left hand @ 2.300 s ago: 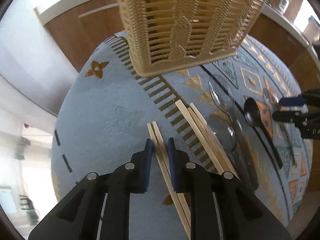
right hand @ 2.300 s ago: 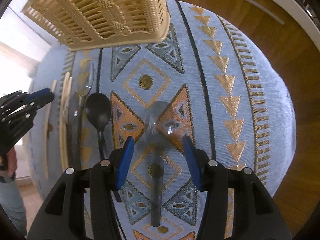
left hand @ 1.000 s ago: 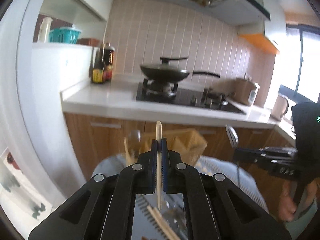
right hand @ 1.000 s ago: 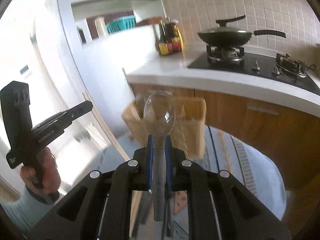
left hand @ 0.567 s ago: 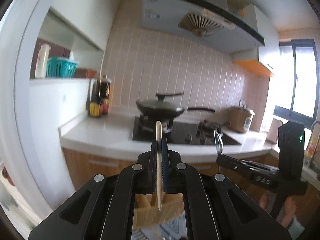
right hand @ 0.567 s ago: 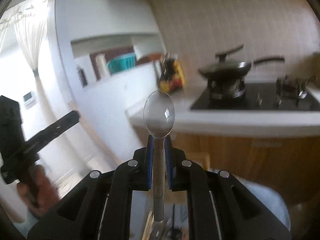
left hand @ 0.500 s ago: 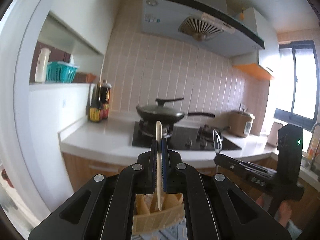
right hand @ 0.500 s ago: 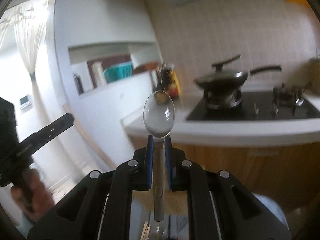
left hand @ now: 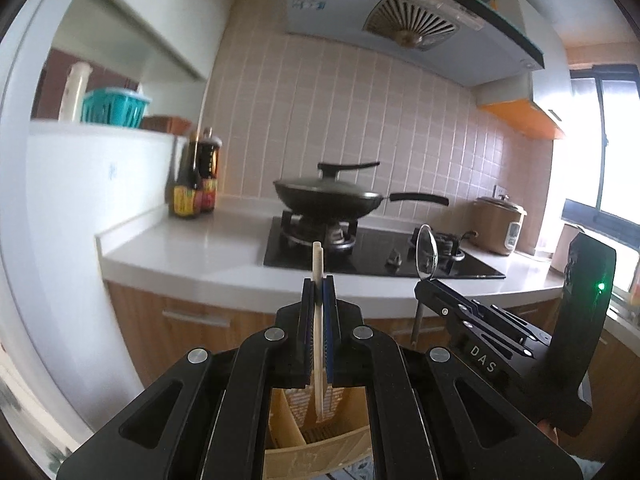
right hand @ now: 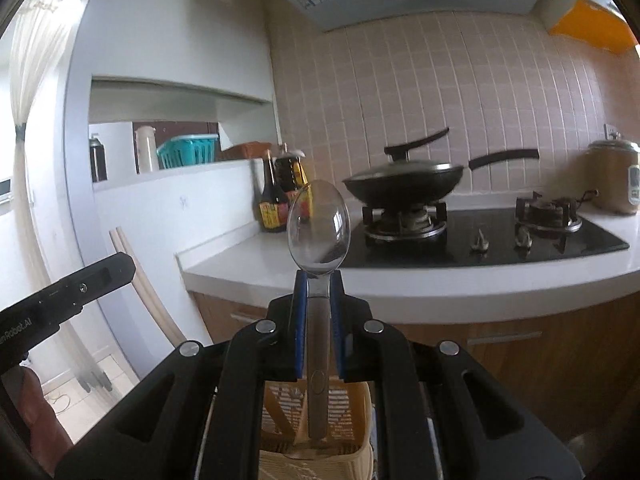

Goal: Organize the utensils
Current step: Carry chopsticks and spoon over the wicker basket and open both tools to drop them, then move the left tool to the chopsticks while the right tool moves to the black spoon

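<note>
Both grippers now hang over the pale woven utensil basket [left hand: 320, 446], whereas a couple of seconds ago they were down at the patterned blue cloth, their pads open around utensils lying flat. Left gripper [left hand: 318, 292] is clenched on a pair of light wooden chopsticks [left hand: 318, 320], which stand upright, their lower tips just above a divided compartment of the basket; whether they touch it I cannot tell. Right gripper [right hand: 318, 286] is clamped on the flat handle of a clear plastic spoon [right hand: 319, 228], bowl upward, the handle's end hanging over the basket's open top. From the left wrist view, the right gripper and its spoon show at the right side. Behind stand a white countertop [left hand: 192, 252] with a lidded black wok [left hand: 328, 196] on a black gas hob [left hand: 376, 248].
</note>
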Available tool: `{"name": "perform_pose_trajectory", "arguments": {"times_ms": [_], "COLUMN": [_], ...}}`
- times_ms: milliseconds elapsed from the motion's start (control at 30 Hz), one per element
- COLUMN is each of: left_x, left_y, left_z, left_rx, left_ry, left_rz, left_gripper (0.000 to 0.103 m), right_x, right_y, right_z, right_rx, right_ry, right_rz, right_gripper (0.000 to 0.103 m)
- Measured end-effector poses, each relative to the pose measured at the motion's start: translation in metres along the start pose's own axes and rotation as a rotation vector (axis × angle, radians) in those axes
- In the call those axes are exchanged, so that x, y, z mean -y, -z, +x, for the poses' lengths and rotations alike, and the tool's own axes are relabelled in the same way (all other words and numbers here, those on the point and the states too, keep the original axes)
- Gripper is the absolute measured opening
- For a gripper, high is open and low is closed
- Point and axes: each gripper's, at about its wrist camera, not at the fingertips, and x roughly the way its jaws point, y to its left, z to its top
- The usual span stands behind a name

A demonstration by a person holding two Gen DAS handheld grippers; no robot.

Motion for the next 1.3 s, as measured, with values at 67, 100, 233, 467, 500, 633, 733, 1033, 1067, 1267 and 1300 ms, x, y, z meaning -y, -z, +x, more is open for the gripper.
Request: {"name": "perform_pose_trajectory", "arguments": {"times_ms": [67,100,233,467,500,633,733,1033,1067,1267,1300], "left_x": [-0.004,-0.004,-0.008,-0.020,-0.022,-0.029,-0.035,-0.047,-0.047,-0.035,-0.032], "left_y": [0.008,0.010,0.022,0.031,0.030,0.028,0.026,0.040,0.047,0.111,0.125], "left_z": [0.005,0.006,0.011,-0.002,-0.007,-0.024,-0.039,-0.057,-0.053,-0.028,-0.024], "left_rx": [-0.010,-0.013,-0.038,-0.045,-0.043,-0.046,-0.054,-0.363,-0.427,-0.707,-0.743], "left_ry": [-0.005,-0.006,-0.003,-0.013,-0.015,-0.007,-0.014,0.025,0.026,0.042,0.037], "left_rz": [-0.005,-0.006,-0.020,-0.045,-0.049,-0.075,-0.101,-0.176,-0.178,-0.109,-0.090], "left_gripper": [0.002,0.002,0.002,0.007,0.013,0.030,0.030,0.038,0.038,0.038,0.037], "right_x": [0.003,0.004,0.007,0.006,0.005,0.004,0.002,-0.027,-0.030,-0.041,-0.040], "right_y": [0.007,0.011,0.025,0.036,0.036,0.035,0.031,0.015,0.017,0.049,0.058], "right_z": [0.001,0.001,0.003,-0.020,-0.026,-0.046,-0.061,-0.093,-0.092,-0.076,-0.071], "right_rx": [0.015,0.017,0.013,-0.014,-0.018,-0.023,-0.045,-0.316,-0.371,-0.637,-0.676], "right_ry": [0.019,0.021,0.030,0.025,0.024,0.015,0.005,-0.019,-0.028,-0.089,-0.094], "right_rz": [-0.009,-0.014,-0.027,-0.046,-0.056,-0.075,-0.081,-0.162,-0.168,-0.178,-0.169], "right_gripper": [0.009,0.009,0.010,0.013,0.020,0.043,0.043,0.043,0.043,0.043,0.043]}}
